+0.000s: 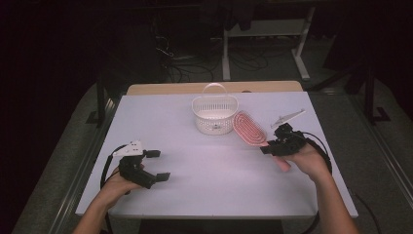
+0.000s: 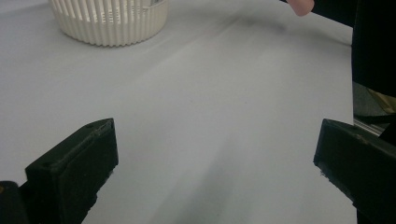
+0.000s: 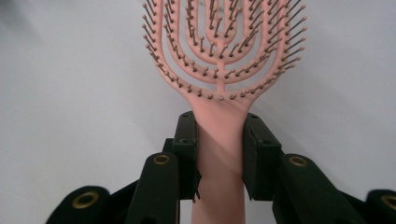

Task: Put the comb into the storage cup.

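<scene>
Nearest the person, at about eight o'clock on the white table [image 1: 214, 185], the left gripper [image 1: 157, 165] hovered low with its jaws spread wide and nothing between them; in the left gripper view the two black jaws stood far apart over bare tabletop. A grey three-cornered plate sat on top of it, and a cable looped back toward the table's near-left edge.

At about four o'clock, the right gripper [image 1: 267, 146] pinched the pink hairbrush [image 1: 249, 129] by the neck of its handle. In the right gripper view the jaws pressed against both sides of the handle just below the bristled head, bristles facing the camera. The butt of the handle stuck out toward the person beside the right hand [image 1: 308, 160], while the head reached toward eleven o'clock from that gripper.

Farther off, near twelve o'clock, the white slatted basket [image 1: 215, 115] stood upright with its handle raised, the brush head just beside its right wall; whether they touched could not be told.
</scene>
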`<state>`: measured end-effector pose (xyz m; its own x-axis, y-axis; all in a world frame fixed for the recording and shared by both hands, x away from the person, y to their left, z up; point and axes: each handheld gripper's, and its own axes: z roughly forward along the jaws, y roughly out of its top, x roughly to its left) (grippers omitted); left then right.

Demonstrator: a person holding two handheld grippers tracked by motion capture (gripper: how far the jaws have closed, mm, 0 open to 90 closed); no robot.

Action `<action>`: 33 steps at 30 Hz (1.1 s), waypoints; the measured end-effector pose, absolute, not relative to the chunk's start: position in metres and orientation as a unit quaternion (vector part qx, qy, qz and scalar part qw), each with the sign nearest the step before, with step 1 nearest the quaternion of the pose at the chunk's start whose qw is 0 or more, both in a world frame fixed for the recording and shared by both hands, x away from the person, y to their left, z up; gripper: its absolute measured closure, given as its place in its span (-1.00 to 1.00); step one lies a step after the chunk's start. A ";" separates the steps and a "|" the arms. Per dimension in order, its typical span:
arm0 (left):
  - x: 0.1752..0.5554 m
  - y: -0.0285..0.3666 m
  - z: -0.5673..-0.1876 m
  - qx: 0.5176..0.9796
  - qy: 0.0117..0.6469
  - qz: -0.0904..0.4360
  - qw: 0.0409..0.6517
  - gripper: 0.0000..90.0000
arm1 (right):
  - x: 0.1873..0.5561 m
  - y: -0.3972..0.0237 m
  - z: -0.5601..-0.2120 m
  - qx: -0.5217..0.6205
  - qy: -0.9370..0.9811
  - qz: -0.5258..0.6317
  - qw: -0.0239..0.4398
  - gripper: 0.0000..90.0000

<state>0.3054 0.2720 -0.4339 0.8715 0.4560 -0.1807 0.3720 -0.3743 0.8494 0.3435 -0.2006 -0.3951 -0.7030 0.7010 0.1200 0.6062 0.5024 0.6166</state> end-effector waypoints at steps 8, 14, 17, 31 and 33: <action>0.306 0.275 -0.433 0.825 0.260 0.044 0.499 -1.00 | 0.341 -0.198 -0.387 0.354 0.855 0.372 0.077 0.53; 0.305 0.274 -0.433 0.829 0.259 0.048 0.494 -1.00 | 0.339 -0.195 -0.384 0.342 0.851 0.389 0.082 0.53; 0.306 0.274 -0.433 0.826 0.263 0.045 0.497 -1.00 | 0.338 -0.193 -0.382 0.337 0.849 0.398 0.083 0.53; 0.311 0.269 -0.422 0.814 0.264 0.047 0.516 -1.00 | 0.332 -0.184 -0.377 0.316 0.842 0.427 0.092 0.53; 0.312 0.267 -0.420 0.812 0.264 0.047 0.519 -1.00 | 0.331 -0.182 -0.377 0.315 0.841 0.431 0.090 0.53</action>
